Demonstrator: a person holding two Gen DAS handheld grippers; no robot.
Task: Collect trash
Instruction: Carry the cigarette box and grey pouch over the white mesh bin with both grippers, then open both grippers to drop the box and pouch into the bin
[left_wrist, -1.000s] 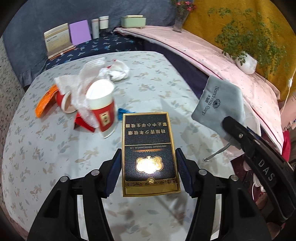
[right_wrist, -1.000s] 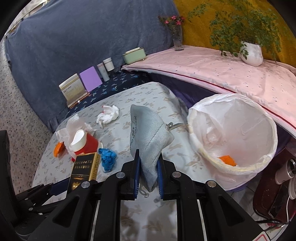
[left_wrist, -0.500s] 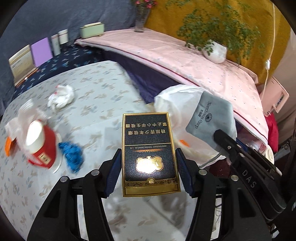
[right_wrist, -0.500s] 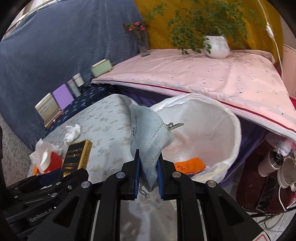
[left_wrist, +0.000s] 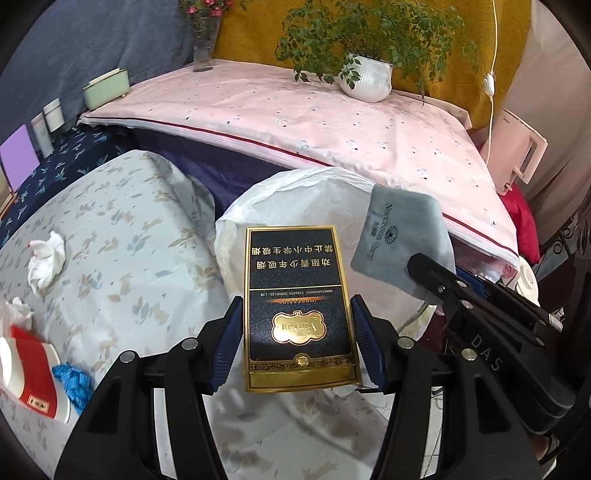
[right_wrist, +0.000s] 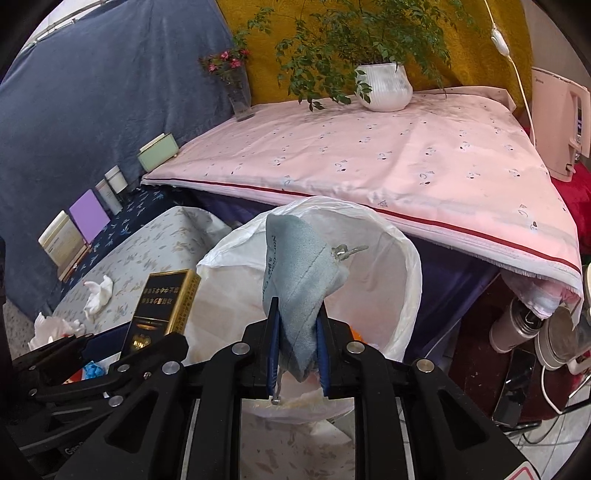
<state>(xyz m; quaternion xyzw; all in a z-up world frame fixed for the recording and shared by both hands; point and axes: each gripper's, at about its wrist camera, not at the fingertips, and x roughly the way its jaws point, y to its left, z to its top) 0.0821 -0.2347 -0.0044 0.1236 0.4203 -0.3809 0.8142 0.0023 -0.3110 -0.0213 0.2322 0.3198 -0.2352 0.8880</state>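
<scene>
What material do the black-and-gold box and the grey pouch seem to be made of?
Black-and-gold box: likely glossy printed cardboard with gold foil; sharp edges, shiny emblem reflecting light.
Grey pouch: soft suede-like or velvet fabric, matte; it folds, shows stitching and a small metal clasp.

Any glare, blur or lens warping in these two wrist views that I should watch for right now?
Left wrist view: sharp, with bright glare on the gold emblem of the black box; black corners, and the pink sheet bows from the fisheye lens. Right wrist view: also sharp, even soft light, no harsh shadows; the white bin bag is pale but readable, and the grey pouch shows clearly.
</scene>
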